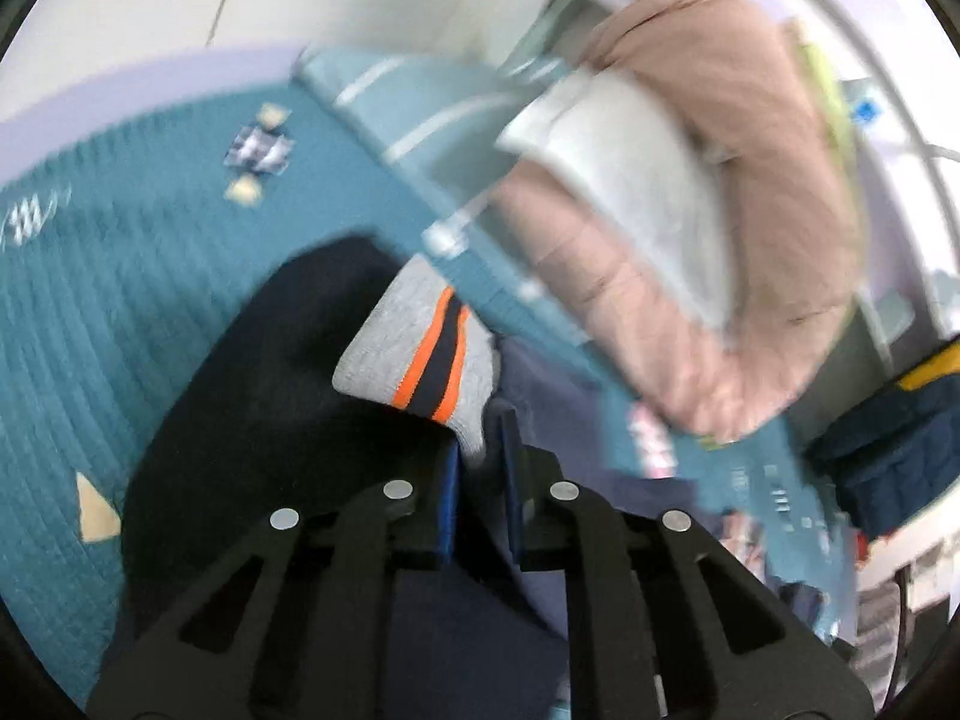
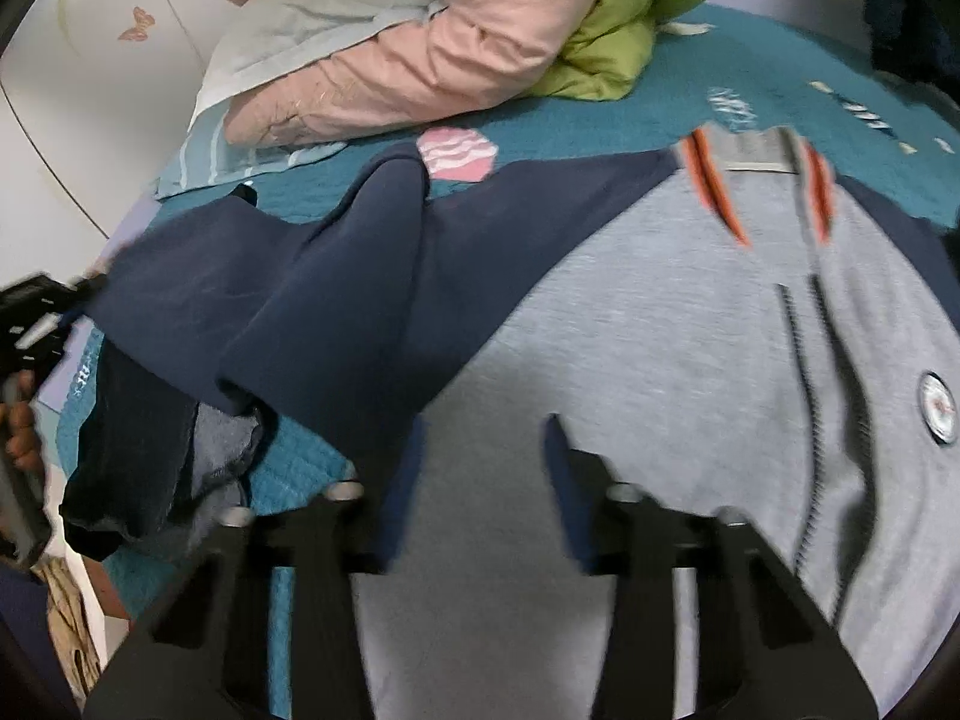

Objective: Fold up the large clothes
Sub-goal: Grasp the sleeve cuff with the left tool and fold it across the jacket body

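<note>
A grey zip sweatshirt (image 2: 630, 330) with navy sleeves and orange collar stripes lies spread on a teal bedspread (image 2: 600, 114). My right gripper (image 2: 486, 438) is open and empty, just above the grey front near its left side. My left gripper (image 1: 483, 450) is shut on the grey cuff (image 1: 420, 348) with orange and navy stripes, holding the navy sleeve (image 1: 258, 390) lifted off the bed. The left gripper also shows at the left edge of the right wrist view (image 2: 36, 312), at the end of the stretched navy sleeve (image 2: 288, 300).
A pink padded jacket (image 2: 420, 48) lies over a pale pillow (image 2: 312, 24) at the head of the bed, with a green garment (image 2: 612, 42) beside it. A white wall runs behind. A dark blue quilted item (image 1: 900, 438) sits at the right.
</note>
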A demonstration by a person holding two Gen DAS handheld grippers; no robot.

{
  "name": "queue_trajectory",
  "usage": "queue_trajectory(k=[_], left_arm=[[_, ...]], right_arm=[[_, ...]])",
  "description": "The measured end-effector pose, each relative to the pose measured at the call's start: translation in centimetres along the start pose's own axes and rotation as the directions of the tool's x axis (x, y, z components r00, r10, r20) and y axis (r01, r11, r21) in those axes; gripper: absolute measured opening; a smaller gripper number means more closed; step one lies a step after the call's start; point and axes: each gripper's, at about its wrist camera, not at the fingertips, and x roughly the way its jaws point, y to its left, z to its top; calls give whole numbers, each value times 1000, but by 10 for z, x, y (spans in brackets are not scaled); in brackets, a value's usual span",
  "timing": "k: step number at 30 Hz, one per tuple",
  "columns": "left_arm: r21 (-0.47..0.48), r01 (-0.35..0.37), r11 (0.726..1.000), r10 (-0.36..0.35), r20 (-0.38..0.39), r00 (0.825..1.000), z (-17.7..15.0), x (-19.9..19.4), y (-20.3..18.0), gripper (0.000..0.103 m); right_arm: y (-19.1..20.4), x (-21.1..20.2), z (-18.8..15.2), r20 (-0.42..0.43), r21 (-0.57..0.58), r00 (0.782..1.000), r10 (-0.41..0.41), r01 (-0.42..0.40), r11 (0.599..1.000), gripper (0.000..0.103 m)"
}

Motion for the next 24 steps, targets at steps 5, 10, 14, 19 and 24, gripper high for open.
queue_trajectory(k=[5,10,14,19,24], left_arm=[[144,115,983,-130,101,986,13,-64,-60,12],[285,229,931,-265,94,960,5,-90,-145,12],[360,330,873,-359,14,933,-20,-81,-224,12],[402,410,819,-399,-114,910,-79,-35,-326,12],[403,417,815,-347,-238,907,-172,39,-410,12]], right_arm=[[15,37,9,-55,6,992,118,-117,993,15],[7,62,8,-94,84,976,199,-191,978,14],[-37,18,4,-27,163,959,282,-275,948,14],[-126,-56,-21,45,186,985,168,-173,967,16],[-234,-116,-61,56,287,998,5,-21,958,16]])
